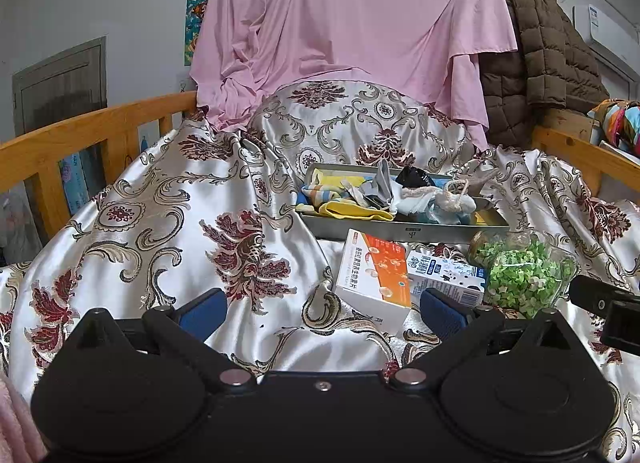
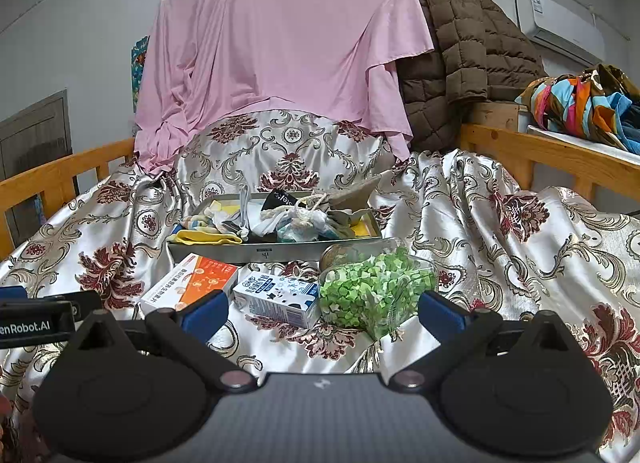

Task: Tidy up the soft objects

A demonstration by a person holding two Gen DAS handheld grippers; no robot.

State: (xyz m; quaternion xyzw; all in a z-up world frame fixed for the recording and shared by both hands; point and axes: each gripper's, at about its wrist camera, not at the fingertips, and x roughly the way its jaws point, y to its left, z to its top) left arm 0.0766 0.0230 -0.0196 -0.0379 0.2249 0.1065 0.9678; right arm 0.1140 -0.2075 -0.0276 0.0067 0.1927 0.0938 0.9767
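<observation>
Soft cloths (image 2: 256, 223) fill the tray (image 2: 276, 251) — beyond both claws (image 2: 322, 313), spread wide, empty.

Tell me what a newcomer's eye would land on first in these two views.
First, the large pink sheet draped at the back above the shiny floral-patterned satin bedspread. Next, the shallow grey metal tray in the middle of the bedspread, heaped with mixed soft cloth items. In front of it lie an orange-and-white cardboard box, a small blue-and-white carton and a clear container of green paper stars.
</observation>
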